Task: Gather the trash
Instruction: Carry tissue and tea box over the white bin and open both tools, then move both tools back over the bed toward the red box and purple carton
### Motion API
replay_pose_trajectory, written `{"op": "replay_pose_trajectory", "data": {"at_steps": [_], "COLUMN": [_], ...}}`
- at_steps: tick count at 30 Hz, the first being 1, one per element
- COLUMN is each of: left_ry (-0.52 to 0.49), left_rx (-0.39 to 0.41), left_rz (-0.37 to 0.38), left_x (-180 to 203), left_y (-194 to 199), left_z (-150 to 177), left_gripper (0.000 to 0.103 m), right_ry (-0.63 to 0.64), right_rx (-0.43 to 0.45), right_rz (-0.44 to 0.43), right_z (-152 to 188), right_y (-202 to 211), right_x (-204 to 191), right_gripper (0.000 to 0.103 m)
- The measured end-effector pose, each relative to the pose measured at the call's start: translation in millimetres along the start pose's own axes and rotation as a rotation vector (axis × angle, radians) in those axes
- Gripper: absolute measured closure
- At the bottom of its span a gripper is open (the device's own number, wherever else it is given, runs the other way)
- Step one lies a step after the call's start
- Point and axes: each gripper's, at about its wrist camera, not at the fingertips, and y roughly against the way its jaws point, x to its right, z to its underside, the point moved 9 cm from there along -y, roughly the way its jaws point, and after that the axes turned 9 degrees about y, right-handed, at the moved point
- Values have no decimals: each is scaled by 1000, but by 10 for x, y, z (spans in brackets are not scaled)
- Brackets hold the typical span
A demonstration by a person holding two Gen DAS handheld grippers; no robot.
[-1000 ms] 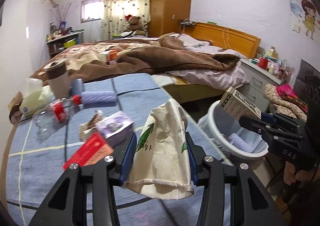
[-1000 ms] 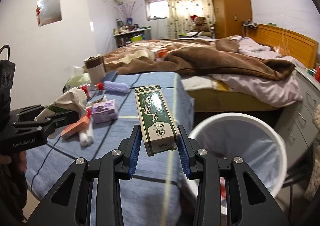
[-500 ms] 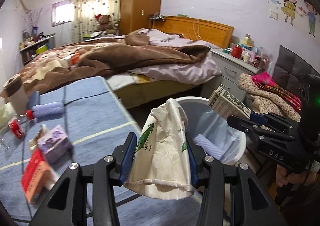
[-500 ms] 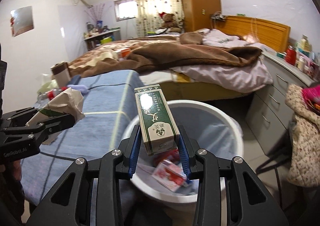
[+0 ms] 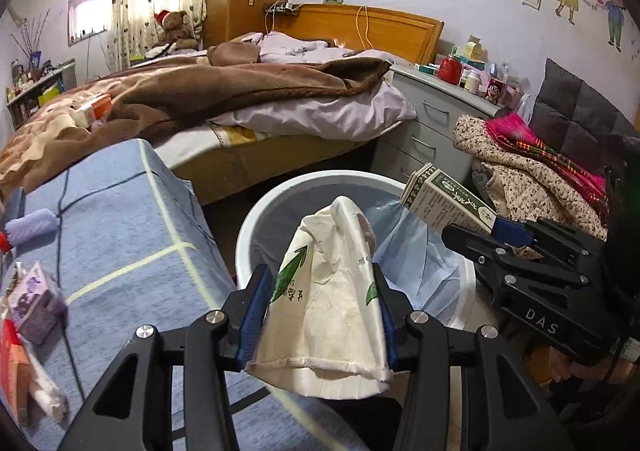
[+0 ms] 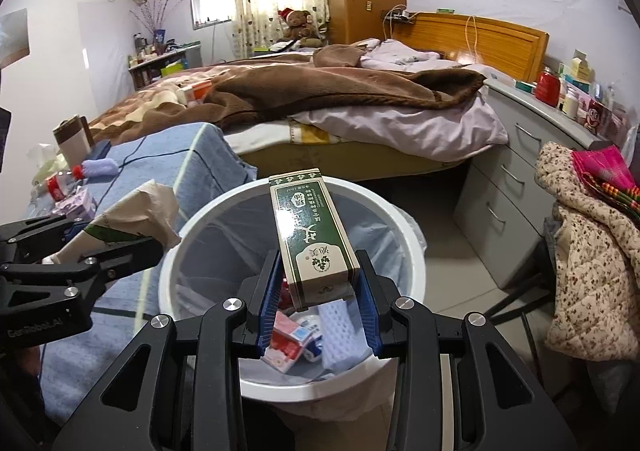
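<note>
- Left wrist view: the left gripper (image 5: 320,303) is clamped on a crumpled white paper bag (image 5: 326,307) with green print, its blue pads pressing both sides
- The bag hangs over the near rim of a white trash bin (image 5: 256,219) lined with a pale blue bag
- At the right of this view the right gripper (image 5: 480,229) holds a green and cream carton (image 5: 444,199) above the far side of the bin
- To the left lies the counter (image 5: 132,235) under a blue cloth, with a purple packet (image 5: 34,301) and a red wrapper (image 5: 12,367) near its edge
- Behind the bin stands a bed (image 5: 248,99) with a brown blanket, and a grey drawer unit (image 5: 432,127)
- Right wrist view: the right gripper (image 6: 318,291) grips the carton (image 6: 310,235) by its near end, the carton pointing forward over the open bin (image 6: 416,275)
- Inside the bin lie a red and white packet (image 6: 286,343) and a light blue sponge-like piece (image 6: 340,331)
- At the left the left gripper (image 6: 112,241) holds the paper bag (image 6: 136,211) just beside the bin rim, over the counter edge (image 6: 168,167)
- A quilted floral jacket (image 6: 588,271) is draped at the right
</note>
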Motion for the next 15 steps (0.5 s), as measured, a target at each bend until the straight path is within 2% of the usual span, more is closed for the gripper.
{"op": "replay_pose_trajectory", "data": {"at_steps": [7, 9, 12, 15], "left_ry": [-5, -8, 8, -3], "left_rx": [-33, -37, -33, -24], "left_rz": [6, 7, 27, 15], "left_x": [59, 77, 78, 72], "left_y": [-209, -234, -216, -183], "left_z": [9, 10, -6, -19], "left_gripper": [50, 40, 37, 35], "right_ry": [-4, -2, 5, 2], "right_rx": [-14, -15, -22, -21], "right_rz": [17, 15, 32, 38], "right_z": [39, 43, 44, 46], "right_y": [-40, -50, -67, -54], "right_x": [98, 109, 136, 146], "right_gripper": [65, 65, 65, 62]}}
